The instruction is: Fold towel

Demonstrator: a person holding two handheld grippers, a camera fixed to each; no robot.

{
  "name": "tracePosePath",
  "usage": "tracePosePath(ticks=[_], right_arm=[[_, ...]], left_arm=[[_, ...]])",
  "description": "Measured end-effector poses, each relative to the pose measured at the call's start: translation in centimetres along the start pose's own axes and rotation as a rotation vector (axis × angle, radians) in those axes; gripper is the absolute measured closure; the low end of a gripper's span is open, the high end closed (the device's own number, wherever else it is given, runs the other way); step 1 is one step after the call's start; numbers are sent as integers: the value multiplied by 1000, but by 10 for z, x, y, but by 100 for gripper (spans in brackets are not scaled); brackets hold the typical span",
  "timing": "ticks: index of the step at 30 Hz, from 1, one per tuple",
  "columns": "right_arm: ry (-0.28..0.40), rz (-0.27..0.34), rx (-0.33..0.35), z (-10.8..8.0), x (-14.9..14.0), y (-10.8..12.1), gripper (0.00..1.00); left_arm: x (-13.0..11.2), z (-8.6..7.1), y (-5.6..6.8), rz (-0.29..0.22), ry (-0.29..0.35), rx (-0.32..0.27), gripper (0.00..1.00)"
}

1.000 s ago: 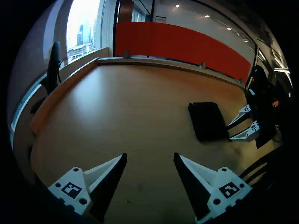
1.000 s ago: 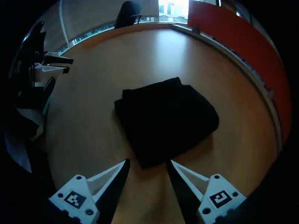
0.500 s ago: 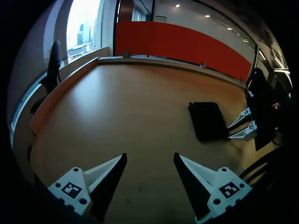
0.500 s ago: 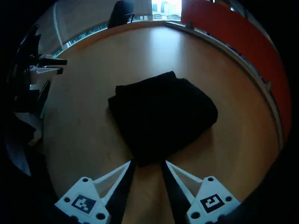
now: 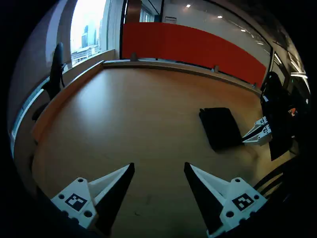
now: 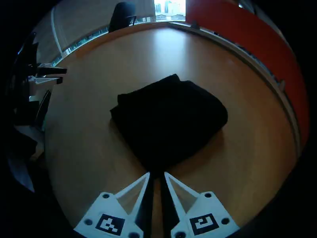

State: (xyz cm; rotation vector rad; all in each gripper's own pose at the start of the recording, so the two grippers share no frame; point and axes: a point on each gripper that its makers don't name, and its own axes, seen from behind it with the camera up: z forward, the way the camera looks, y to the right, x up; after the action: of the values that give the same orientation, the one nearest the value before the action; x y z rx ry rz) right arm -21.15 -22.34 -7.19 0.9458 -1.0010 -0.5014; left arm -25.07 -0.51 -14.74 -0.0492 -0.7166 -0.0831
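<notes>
Black towel corner pinched in right tongs; left tongs gape.

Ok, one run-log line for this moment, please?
left gripper open, over table | right gripper shut on towel corner | towel folded, on table

Towel: solid black, no pattern visible. Counter: warm orange-brown wood tone with a pale glare patch on its sheen. Left claw: white fingers with black inner faces; each finger base carries a black-and-white square marker. Right claw: same scheme, with a white body, black inner faces and black-and-white square markers. Partition along the counter's far edge: flat orange-red, unpatterned. Chair: black. Wall above the partition: pale grey-white.
</notes>
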Motion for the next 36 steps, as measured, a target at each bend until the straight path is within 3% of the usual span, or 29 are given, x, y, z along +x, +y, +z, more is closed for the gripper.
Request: tracePosePath(ticks=[9, 18, 27, 36], right_arm=[[29, -14, -18, -6, 12, 5, 94], [84, -31, -40, -27, 47, 18, 94], [162, -72, -44, -58, 105, 31, 94], [267, -123, -61, -107, 172, 45, 94]], left_arm=[[2, 1, 1, 3, 4, -6, 7], [2, 2, 0, 6, 11, -11, 7], [11, 0, -4, 13, 33, -9, 7], [27, -3, -6, 24, 60, -12, 7]])
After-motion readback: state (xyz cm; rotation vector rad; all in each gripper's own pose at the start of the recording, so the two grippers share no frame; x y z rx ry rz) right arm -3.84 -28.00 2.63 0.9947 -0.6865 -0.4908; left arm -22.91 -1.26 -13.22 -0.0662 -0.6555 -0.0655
